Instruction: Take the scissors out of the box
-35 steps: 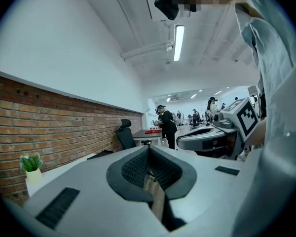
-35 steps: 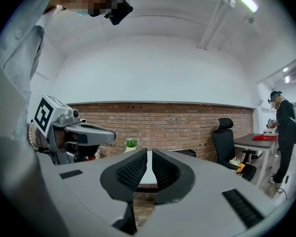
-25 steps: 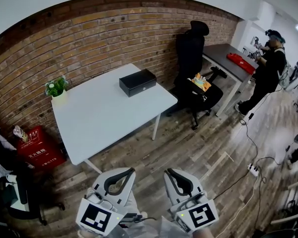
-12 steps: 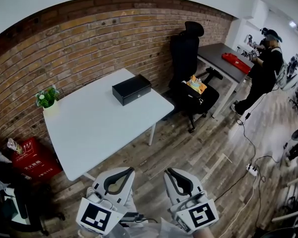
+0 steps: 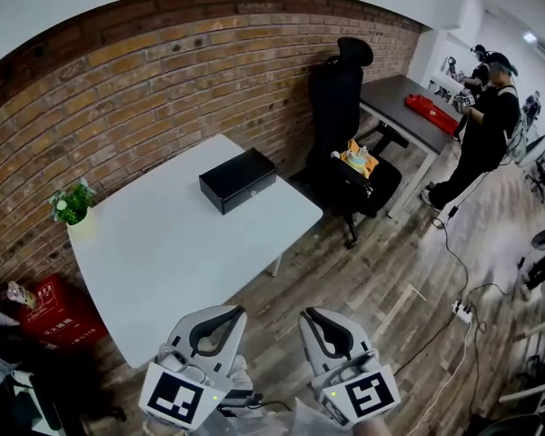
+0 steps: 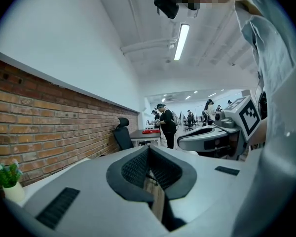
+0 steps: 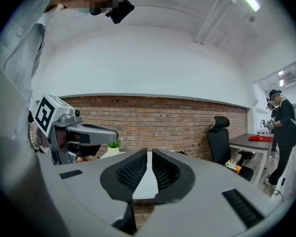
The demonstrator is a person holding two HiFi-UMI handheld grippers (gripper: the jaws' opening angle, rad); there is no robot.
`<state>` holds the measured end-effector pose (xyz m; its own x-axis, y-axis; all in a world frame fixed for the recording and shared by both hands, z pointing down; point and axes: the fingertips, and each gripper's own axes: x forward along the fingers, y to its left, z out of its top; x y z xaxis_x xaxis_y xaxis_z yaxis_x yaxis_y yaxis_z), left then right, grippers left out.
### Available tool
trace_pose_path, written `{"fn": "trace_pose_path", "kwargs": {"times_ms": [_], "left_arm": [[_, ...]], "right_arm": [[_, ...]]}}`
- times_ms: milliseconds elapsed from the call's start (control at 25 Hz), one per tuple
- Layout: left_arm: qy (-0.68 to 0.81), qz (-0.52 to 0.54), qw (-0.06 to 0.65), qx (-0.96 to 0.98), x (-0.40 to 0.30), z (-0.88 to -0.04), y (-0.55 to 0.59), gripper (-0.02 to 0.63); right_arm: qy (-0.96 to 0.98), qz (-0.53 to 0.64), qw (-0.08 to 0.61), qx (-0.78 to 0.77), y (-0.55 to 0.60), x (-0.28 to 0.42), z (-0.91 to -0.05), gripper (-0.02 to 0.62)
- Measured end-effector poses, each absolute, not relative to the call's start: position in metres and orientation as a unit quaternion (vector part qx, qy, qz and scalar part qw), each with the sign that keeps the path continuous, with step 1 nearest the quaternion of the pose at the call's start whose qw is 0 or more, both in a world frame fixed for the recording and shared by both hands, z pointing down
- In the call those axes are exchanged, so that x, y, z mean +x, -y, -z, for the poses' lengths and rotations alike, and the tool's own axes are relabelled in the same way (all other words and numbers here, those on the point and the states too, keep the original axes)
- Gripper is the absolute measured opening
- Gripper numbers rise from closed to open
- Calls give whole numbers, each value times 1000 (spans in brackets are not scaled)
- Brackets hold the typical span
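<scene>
A closed black box point(image 5: 238, 178) sits near the far edge of the white table point(image 5: 163, 252); no scissors show. Both grippers are held low and close to my body, well short of the table. My left gripper point(image 5: 237, 312) points toward the table's near edge, jaws together with nothing between them. My right gripper point(image 5: 308, 315) hangs beside it over the wooden floor, also shut and empty. In the left gripper view the left gripper point(image 6: 148, 150) has the right gripper's marker cube at its right. In the right gripper view only a thin slit shows at the right gripper point(image 7: 149, 154).
A small potted plant point(image 5: 70, 205) stands on the table's left corner. A black office chair point(image 5: 341, 107) and a dark desk point(image 5: 409, 107) stand right of the table, with a person point(image 5: 487, 121) beyond. A red crate point(image 5: 47, 309) and floor cables point(image 5: 461, 312) lie around.
The head view has moved closer to the table: the table and box have slid left and down in the picture. Both grippers keep the same pose and stay shut.
</scene>
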<state>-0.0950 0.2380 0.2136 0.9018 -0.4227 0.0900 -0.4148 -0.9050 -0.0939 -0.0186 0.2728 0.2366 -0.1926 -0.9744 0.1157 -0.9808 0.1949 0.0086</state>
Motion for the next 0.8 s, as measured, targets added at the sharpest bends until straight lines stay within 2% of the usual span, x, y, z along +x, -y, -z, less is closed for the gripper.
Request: {"fn": "trace_pose_path", "kwargs": {"times_ms": [800], "left_arm": [[-176,50,42,-982,-83,-216,-78,17]], "right_arm": [[750,-34,55,659,-115,-15,-234,58]]}}
